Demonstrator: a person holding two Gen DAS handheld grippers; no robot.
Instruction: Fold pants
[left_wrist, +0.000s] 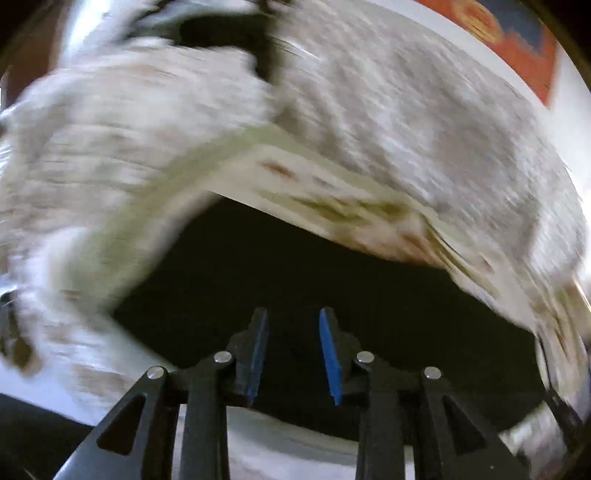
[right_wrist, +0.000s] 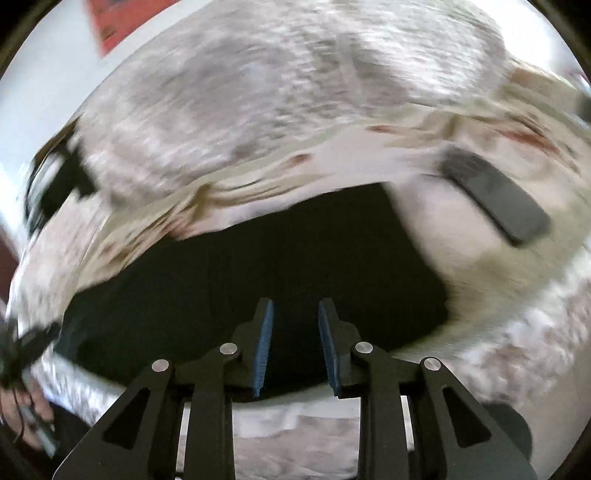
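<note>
Though both views were smeared by blur, the black pants (left_wrist: 295, 266) lay as a dark patch on a pale patterned bed cover (left_wrist: 406, 122), their far edge clean against it and light fabric around them on all sides. A dark flat device (right_wrist: 495, 195) lay on the cover just beyond their right edge. The left gripper (left_wrist: 293, 314) and right gripper (right_wrist: 295, 304) hung over the pants, each with a narrow gap between its blue pads, gripping nothing.
</note>
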